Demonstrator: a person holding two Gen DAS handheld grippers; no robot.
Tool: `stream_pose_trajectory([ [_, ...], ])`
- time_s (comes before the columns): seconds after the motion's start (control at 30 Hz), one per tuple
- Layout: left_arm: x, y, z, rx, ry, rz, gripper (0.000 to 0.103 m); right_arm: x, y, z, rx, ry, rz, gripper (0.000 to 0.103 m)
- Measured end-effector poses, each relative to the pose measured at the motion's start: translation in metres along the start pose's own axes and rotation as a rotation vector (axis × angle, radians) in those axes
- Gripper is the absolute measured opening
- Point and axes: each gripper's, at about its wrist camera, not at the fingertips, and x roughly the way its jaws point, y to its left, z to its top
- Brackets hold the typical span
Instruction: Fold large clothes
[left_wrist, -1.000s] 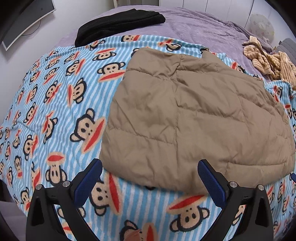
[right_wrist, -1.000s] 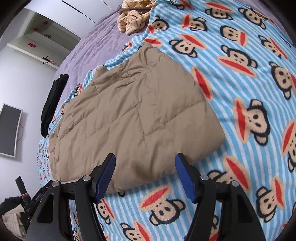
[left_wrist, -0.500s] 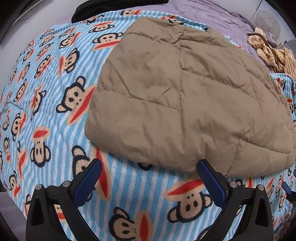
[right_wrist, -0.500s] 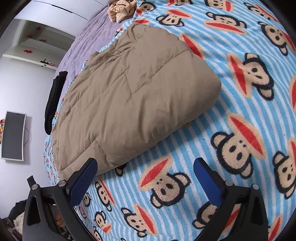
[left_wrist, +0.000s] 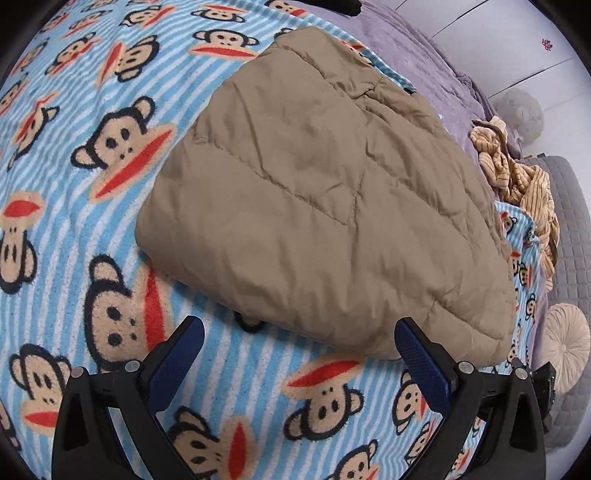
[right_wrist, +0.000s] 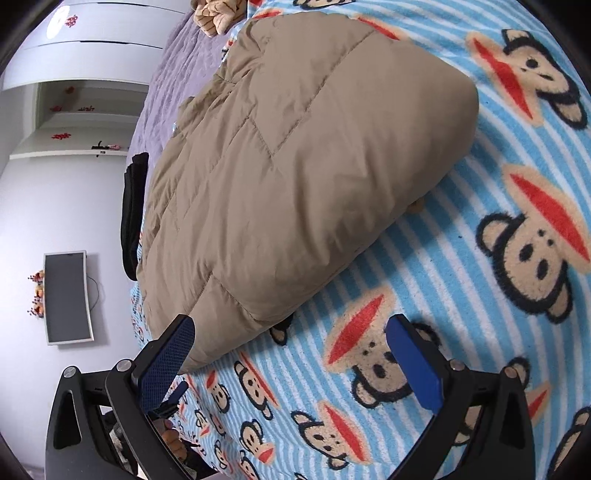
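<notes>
A tan quilted down jacket (left_wrist: 314, 206) lies folded flat on the blue-striped monkey-print blanket (left_wrist: 110, 229). My left gripper (left_wrist: 299, 343) hovers open just short of the jacket's near edge, with only blanket between its blue pads. In the right wrist view the same jacket (right_wrist: 295, 177) fills the upper middle. My right gripper (right_wrist: 290, 345) stands wide open at the jacket's near corner. Its left fingertip (right_wrist: 173, 343) overlaps the jacket's edge in the picture, and nothing is gripped.
The blanket (right_wrist: 498, 258) covers a bed with a purple cover (left_wrist: 413, 62). A striped yellow garment (left_wrist: 517, 177) lies bunched at the far right, a black garment (right_wrist: 133, 210) at the far edge. A round cushion (left_wrist: 565, 347) sits beside the bed, a monitor (right_wrist: 66, 295) on the wall.
Both grippers have sunk toward the bed and tilted further down, so the jacket looks larger. The right gripper's jaws have opened wider. The jacket has not moved.
</notes>
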Motion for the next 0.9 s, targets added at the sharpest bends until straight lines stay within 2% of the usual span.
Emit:
stream_pose_trajectory([
  [0.1, 0.010, 0.001, 0.001, -0.016, 0.024, -0.055, 0.103, 0.003, -0.001, 0.001, 0.029, -0.014, 0.042, 0.103],
  [0.2, 0.017, -0.004, 0.009, -0.013, -0.002, -0.081, 0.103, 0.007, -0.001, 0.006, 0.065, -0.027, 0.102, 0.103],
  [0.37, 0.039, -0.007, 0.031, -0.072, -0.012, -0.110, 0.103, 0.024, 0.001, 0.018, 0.107, -0.036, 0.131, 0.103],
  [0.6, 0.048, -0.013, 0.054, -0.113, -0.054, -0.108, 0.103, 0.048, 0.003, 0.038, 0.164, -0.002, 0.181, 0.103],
  [0.83, 0.062, -0.016, 0.066, -0.121, -0.099, -0.048, 0.103, 0.069, -0.003, 0.057, 0.202, -0.009, 0.225, 0.103],
  [0.87, 0.062, -0.016, 0.066, -0.128, -0.104, -0.048, 0.102, 0.073, -0.005, 0.058, 0.210, -0.008, 0.220, 0.103],
  [0.9, 0.060, -0.016, 0.067, -0.130, -0.119, -0.042, 0.091, 0.075, -0.007, 0.057, 0.215, -0.010, 0.216, 0.103],
])
